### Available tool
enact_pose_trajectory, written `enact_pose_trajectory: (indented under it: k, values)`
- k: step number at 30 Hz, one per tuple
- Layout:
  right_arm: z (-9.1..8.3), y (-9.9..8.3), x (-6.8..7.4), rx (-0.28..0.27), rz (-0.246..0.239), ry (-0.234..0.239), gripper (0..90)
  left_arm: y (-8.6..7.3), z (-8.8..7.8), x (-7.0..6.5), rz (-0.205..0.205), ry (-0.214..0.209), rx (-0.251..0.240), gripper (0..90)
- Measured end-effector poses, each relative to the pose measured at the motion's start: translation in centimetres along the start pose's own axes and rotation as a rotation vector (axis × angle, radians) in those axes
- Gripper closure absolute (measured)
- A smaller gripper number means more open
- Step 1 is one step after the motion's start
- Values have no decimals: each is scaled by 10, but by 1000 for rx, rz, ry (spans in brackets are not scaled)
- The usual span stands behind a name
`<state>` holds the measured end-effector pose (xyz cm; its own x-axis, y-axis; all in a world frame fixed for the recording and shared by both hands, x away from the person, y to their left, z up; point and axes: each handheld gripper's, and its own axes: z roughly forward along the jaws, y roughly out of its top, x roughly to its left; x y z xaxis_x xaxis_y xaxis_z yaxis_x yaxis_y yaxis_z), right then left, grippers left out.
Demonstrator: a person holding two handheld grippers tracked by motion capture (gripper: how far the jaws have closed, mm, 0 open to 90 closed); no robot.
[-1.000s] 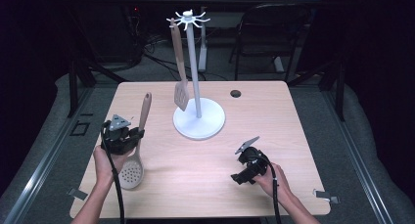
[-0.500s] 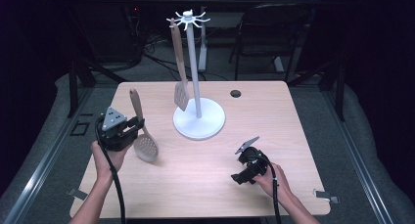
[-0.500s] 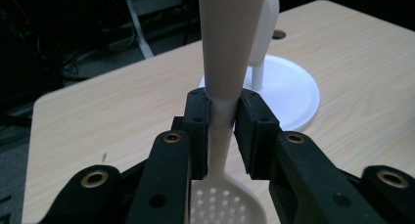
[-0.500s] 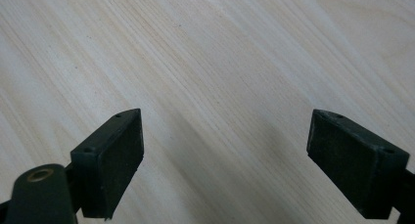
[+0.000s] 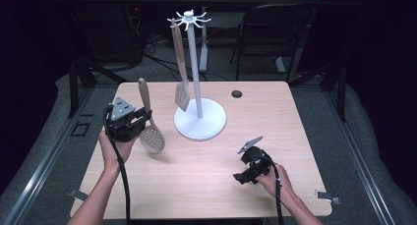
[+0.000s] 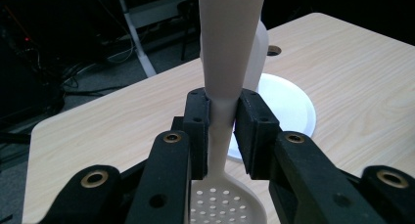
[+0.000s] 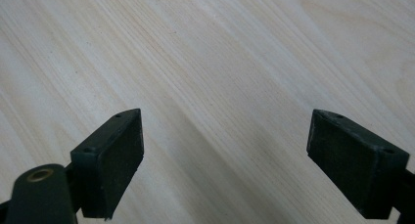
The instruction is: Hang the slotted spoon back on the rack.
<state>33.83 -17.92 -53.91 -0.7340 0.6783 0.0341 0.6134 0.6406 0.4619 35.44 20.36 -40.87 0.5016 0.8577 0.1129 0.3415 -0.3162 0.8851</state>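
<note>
Left gripper point(image 5: 142, 119) clamped on the neck of the skimmer point(image 5: 149, 122), pads pressing the pale handle from both sides just above the perforated bowl, as seen in the left gripper view point(image 6: 222, 131). Raised since a second ago: then low over the table's left side with the skimmer bowl lying flat toward the near edge and the handle slanting away; now lifted clear of the wood, handle nearly upright, bowl hanging below the jaws and tipped toward the stand point(image 5: 199, 122). Carried also a little farther from the near edge. Skimmer just left of the stand's round white base, not touching it. On the stand's top hooks, a slotted spatula point(image 5: 181, 72) hanging, unchanged. Right gripper point(image 5: 248, 166) unmoved, resting near the table point(image 5: 295, 136) front right, jaws spread wide over bare wood, nothing between them.
</note>
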Motion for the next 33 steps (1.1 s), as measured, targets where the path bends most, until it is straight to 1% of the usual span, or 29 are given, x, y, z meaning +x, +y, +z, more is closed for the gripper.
enact_pose_trajectory:
  k: [1, 2, 3, 4, 5, 8, 9, 12, 16, 21, 24, 25, 26, 27, 29, 30, 33]
  values:
    - [0, 0, 0, 0, 0, 0, 133, 0, 0, 0, 0, 0, 0, 756]
    - [1, -1, 0, 1, -2, -3, 133, 3, 2, -2, 13, -2, 8, 756]
    - [1, -1, 0, 1, -2, -3, 133, 3, 2, -2, 13, -2, 8, 757]
    - [1, 0, 0, 14, -1, 0, 133, 5, 4, -4, 19, -7, 13, 757]
    - [1, 0, 0, 5, 3, 5, 133, 8, 5, -5, 26, -9, 10, 757]
    - [1, 0, 0, 12, -2, 0, 133, 11, 7, -7, 29, -10, 11, 756]
    - [2, 0, 0, 7, 5, 5, 133, 12, 8, -7, 32, -11, 13, 756]
    - [2, 0, 0, 7, 6, 4, 133, 16, 12, -8, 31, -16, 9, 756]
    - [3, 1, 0, 11, -1, -1, 133, 25, 17, -11, 32, -29, 0, 756]
    - [3, 1, 1, 15, 0, 2, 133, 32, 21, -14, 37, -35, -7, 756]
    - [2, -1, 0, 11, 3, 3, 133, 40, 24, -16, 38, -40, -8, 756]
    - [1, -1, 0, 19, -5, -6, 133, 42, 25, -17, 37, -43, -9, 756]
    - [1, -1, 0, 15, -6, -5, 133, 44, 26, -18, 39, -44, -9, 756]
    - [2, -1, 1, 6, 6, -4, 133, 44, 26, -18, 39, -44, -9, 756]
    - [1, -1, 0, 13, -1, -6, 133, 48, 28, -19, 41, -47, -10, 756]
    - [1, -2, 0, 6, -1, -3, 133, 51, 29, -20, 48, -48, -6, 756]
    - [1, -2, 0, 3, 6, -6, 133, 57, 32, -23, 51, -49, -13, 756]
